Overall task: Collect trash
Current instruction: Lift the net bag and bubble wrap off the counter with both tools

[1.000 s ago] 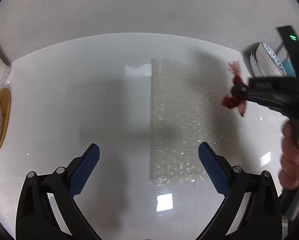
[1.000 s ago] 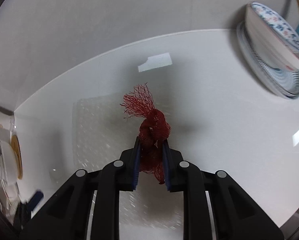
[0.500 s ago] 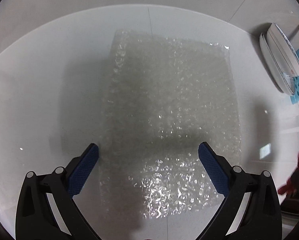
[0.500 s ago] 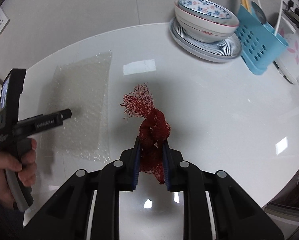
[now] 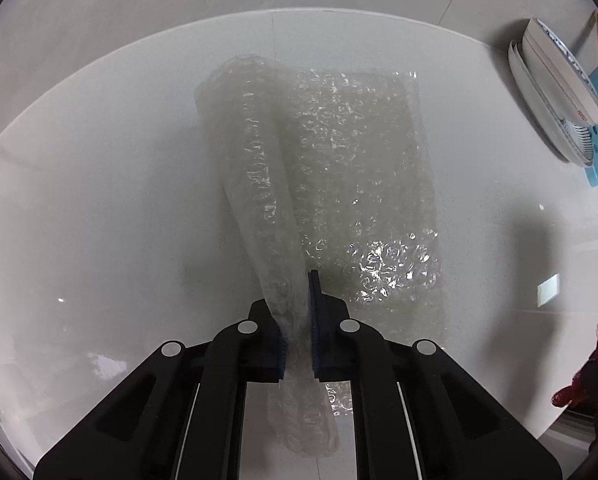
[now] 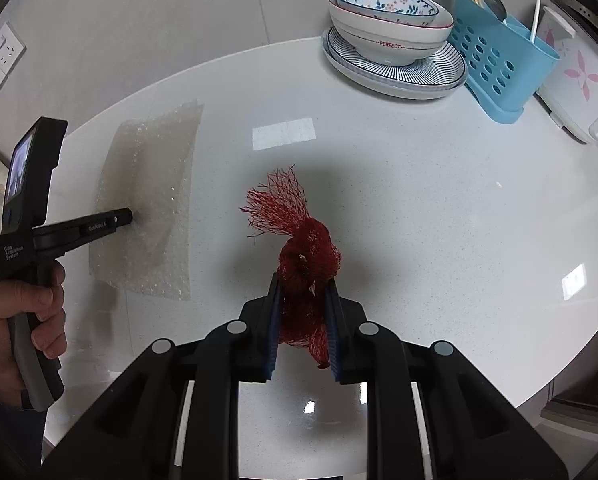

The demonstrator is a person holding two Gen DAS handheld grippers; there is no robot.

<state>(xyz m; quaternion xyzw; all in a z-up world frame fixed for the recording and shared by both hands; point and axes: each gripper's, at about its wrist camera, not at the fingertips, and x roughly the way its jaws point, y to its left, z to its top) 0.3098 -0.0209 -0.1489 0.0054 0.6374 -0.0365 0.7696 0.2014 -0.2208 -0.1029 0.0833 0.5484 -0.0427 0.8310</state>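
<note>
Since half a second ago your left gripper [image 5: 297, 334] went from spread wide to clamped on the bubble wrap [image 5: 351, 200], bunching its left edge into a raised fold between the pads; rest of the sheet lies flat on the counter [image 5: 99, 208]. Your right gripper [image 6: 302, 330] is clenched on the red mesh [image 6: 305, 256], held above the counter, frayed end pointing up and away. Farther right at the back: two stacked bowls [image 6: 387, 26] on a striped plate [image 6: 399, 72], blue caddy [image 6: 499, 60] just beside, rice cooker [image 6: 575, 88] beyond it.
</note>
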